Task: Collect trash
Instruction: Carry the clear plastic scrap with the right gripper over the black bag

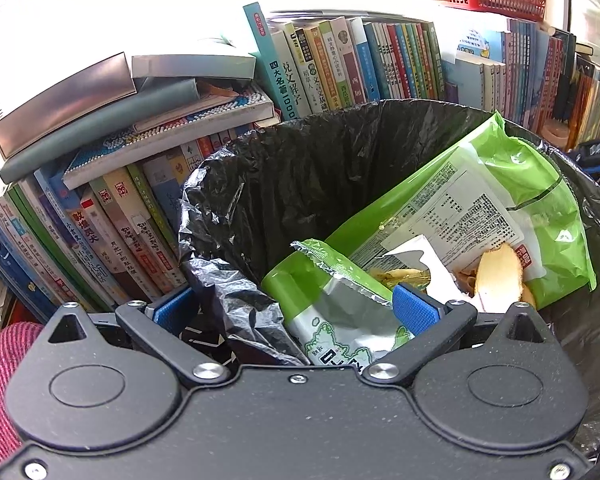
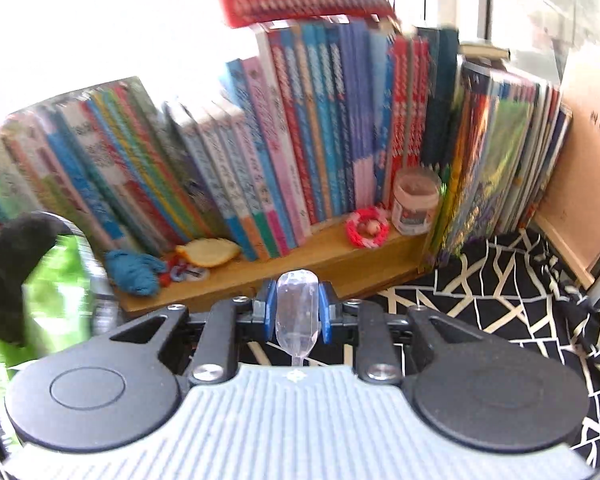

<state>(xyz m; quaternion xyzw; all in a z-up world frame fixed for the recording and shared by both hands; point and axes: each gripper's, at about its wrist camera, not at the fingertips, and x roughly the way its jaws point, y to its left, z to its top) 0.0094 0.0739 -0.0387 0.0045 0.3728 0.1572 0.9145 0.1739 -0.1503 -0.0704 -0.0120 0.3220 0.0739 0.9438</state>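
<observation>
bin (image 1: 340,148): black-lined, one; sits left of the right gripper, its liner edge at the left margin of the right wrist view.
left gripper (image 1: 296,310): jaws spread wide over the bin's near rim, pads pressing nothing.
bin contents: two green wrappers (image 1: 500,200), one peel (image 1: 498,272).
right gripper (image 2: 298,312): pads clenched on one clear plastic ampoule (image 2: 297,312), long axis running along the fingers.
shelf (image 2: 300,268): one bread piece (image 2: 208,256), one jar (image 2: 416,208), likely next.
</observation>
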